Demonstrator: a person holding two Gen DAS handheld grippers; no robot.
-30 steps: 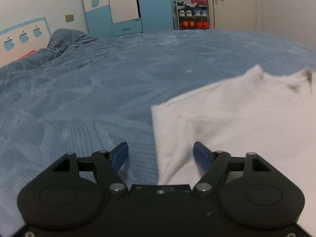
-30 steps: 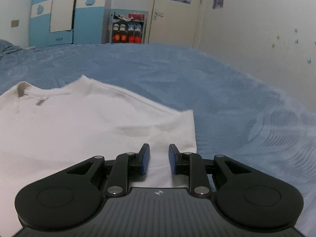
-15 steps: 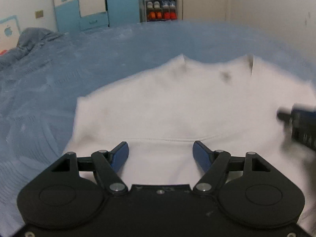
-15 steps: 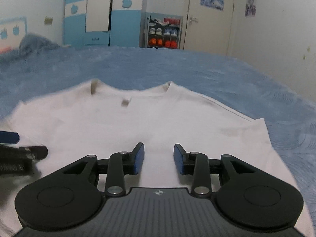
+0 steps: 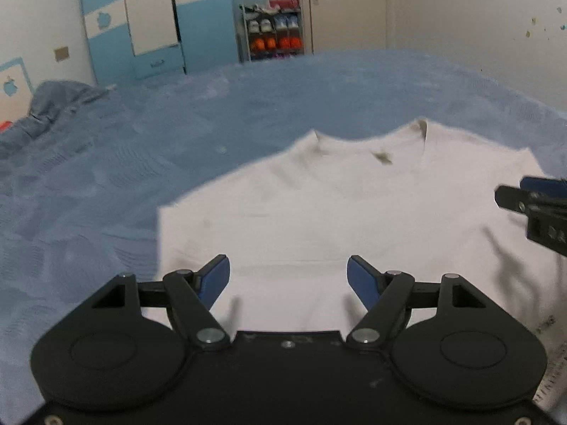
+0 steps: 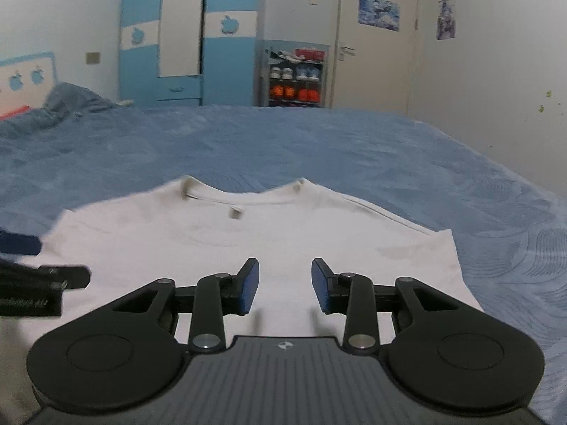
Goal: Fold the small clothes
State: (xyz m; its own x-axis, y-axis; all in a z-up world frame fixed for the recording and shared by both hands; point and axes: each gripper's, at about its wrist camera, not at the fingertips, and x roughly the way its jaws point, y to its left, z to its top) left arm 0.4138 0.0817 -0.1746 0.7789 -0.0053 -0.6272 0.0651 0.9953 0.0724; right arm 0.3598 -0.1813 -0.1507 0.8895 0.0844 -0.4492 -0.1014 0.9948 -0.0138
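A small white T-shirt [image 5: 336,212] [image 6: 269,233] lies flat on the blue bedspread, collar at the far end with a small tag inside it, sleeves tucked in along the sides. My left gripper [image 5: 287,278] hovers over the shirt's near left part, open wide, nothing between its blue pads. My right gripper [image 6: 285,283] hovers over the shirt's near middle, open, empty. Each gripper's tip shows at the edge of the other's view: the right gripper [image 5: 531,198], the left gripper [image 6: 35,276].
The blue textured bedspread [image 6: 354,148] stretches around the shirt on all sides. A rumpled blue pillow [image 5: 60,102] lies at the far left. Beyond the bed stand a blue and white wardrobe [image 6: 187,39], a shoe rack [image 6: 296,81] and a door [image 6: 375,42].
Both grippers swung inward from the shirt's side edges to over its lower middle. The right gripper's jaws widened from nearly closed to open. The left stayed open.
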